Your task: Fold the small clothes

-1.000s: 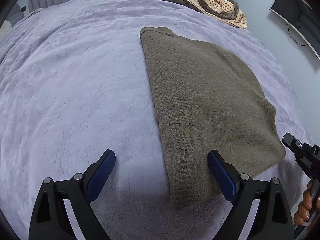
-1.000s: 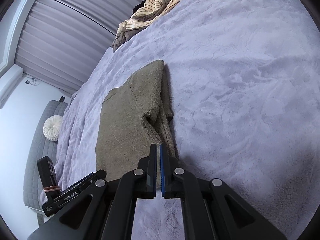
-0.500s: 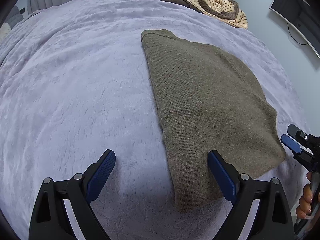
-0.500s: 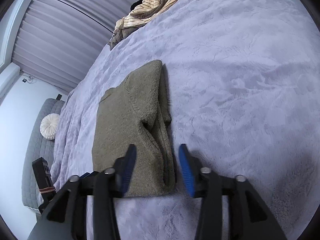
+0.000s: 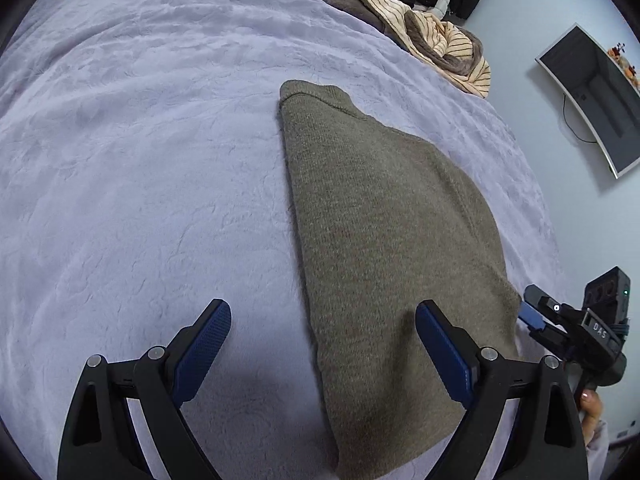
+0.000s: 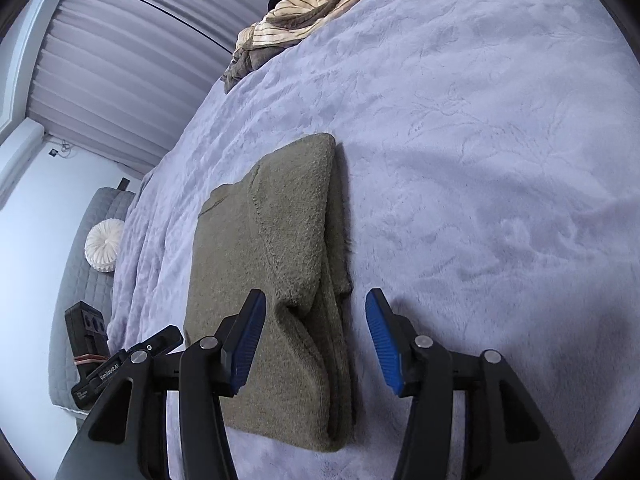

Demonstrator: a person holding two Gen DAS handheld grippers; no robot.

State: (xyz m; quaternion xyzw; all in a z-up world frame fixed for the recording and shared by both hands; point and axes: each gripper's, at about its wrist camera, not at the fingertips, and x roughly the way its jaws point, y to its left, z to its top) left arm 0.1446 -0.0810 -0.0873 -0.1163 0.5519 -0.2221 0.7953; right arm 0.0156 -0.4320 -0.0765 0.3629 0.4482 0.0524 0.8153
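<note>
An olive-brown knit sweater (image 5: 380,220) lies folded into a long rectangle on the lilac bedspread (image 5: 140,160). My left gripper (image 5: 322,312) is open above the sweater's near left edge, one pad over the knit and one over the bedspread, holding nothing. In the right wrist view the sweater (image 6: 280,220) shows its stacked folded layers along its right side. My right gripper (image 6: 315,300) is open, its pads apart on either side of that thick near corner and not pressing on it. The right gripper (image 5: 532,312) also shows at the sweater's right edge.
A heap of striped cream and brown clothes (image 5: 440,36) lies at the far edge of the bed. A monitor (image 5: 592,96) hangs on the right wall. A grey quilted headboard with a round white cushion (image 6: 105,244) stands at the left. A hand (image 5: 592,404) holds the right gripper.
My right gripper's jaws, shut a second ago, have opened wide around the sweater's folded corner. The left gripper has moved closer in over the sweater's near end, still open.
</note>
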